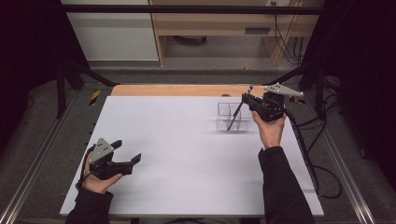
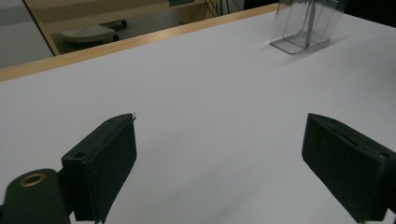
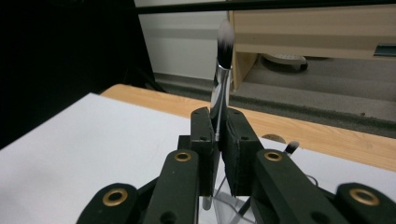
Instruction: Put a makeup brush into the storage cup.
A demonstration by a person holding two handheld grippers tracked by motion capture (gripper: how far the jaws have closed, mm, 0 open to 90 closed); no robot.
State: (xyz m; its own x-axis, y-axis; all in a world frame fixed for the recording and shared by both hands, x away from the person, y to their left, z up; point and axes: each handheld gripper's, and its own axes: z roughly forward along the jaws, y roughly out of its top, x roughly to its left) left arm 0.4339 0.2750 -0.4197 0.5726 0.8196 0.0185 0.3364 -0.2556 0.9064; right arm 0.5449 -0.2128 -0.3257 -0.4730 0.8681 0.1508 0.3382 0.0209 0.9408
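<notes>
Makeup brush, one held, is clamped upright-tilted between the jaws of the right gripper, its bristle tip above the jaws and its handle running down into the clear organiser. That organiser, one counted, stands at about 2 o'clock on the counter, near the far edge and near the right edge. A second brush tip shows just behind the right gripper's jaws. The left gripper, at about 8 o'clock near the left edge, hovers with jaws wide apart and nothing between them. Between the two grippers the white counter surface lies open, with the wooden far edge running unobstructed. Grippers counted: two.
</notes>
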